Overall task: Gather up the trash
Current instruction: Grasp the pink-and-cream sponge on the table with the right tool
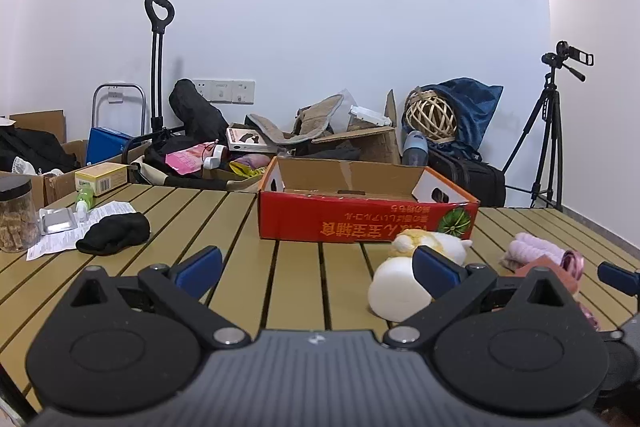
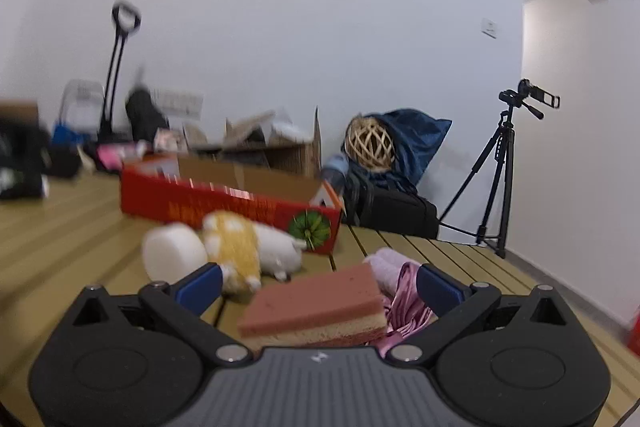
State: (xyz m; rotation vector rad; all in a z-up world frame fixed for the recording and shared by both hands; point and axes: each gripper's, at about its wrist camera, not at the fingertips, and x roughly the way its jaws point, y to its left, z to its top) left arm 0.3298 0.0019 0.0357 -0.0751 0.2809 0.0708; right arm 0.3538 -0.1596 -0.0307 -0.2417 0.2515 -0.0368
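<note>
The pink sponge [image 2: 316,303] lies on the table in front of the red box [image 2: 224,205], right between the wide-open right gripper [image 2: 320,287]. It looks soft, light and squashy, so squeeze its two long sides gently. The left gripper [image 1: 318,267] is wide open too, holding nothing.
</note>
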